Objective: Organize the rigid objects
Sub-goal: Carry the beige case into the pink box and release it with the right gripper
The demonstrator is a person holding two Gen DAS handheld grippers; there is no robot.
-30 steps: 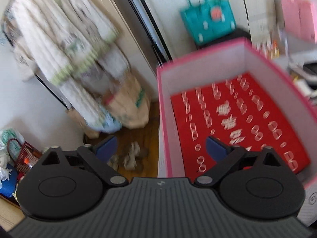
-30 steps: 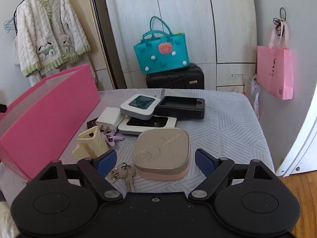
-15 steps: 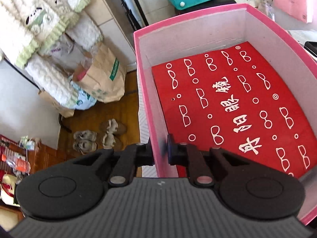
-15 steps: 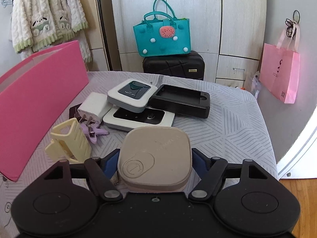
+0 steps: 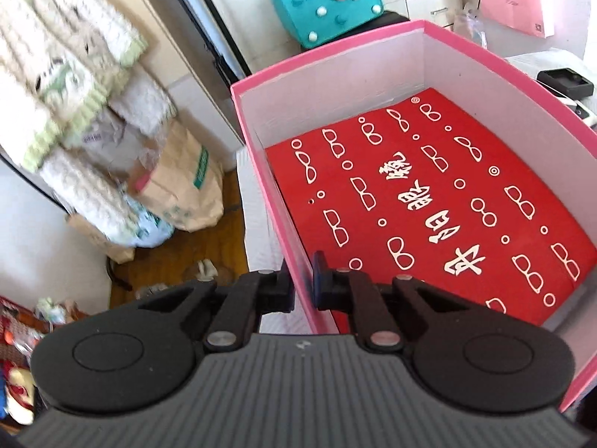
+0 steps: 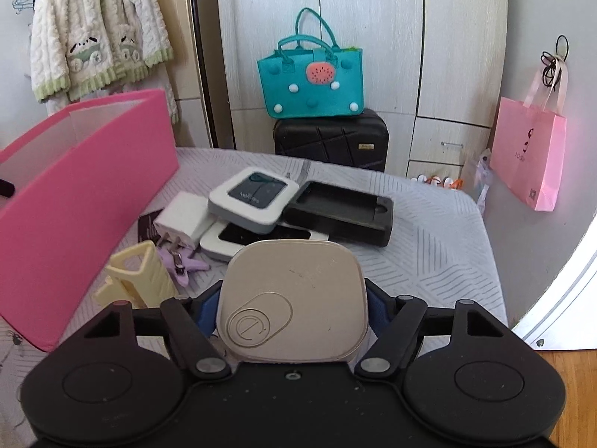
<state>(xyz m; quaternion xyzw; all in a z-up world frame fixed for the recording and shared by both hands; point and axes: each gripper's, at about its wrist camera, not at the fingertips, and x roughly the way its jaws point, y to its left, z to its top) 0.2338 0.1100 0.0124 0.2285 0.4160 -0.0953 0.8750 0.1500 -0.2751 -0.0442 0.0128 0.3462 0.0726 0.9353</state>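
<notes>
On the pink box (image 5: 496, 63) wall, your left gripper (image 5: 303, 284) is clamped; its red liner (image 5: 429, 201) bears Chinese characters. Your right gripper (image 6: 291, 308) grips the beige case (image 6: 294, 295), embossed "e".

The pink box (image 5: 503, 74) stands open-topped, only a flat red sheet (image 5: 429, 205) lining its floor.

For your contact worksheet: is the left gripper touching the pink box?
Touching. The left wrist view shows the left gripper clamped across the pink box wall.
</notes>
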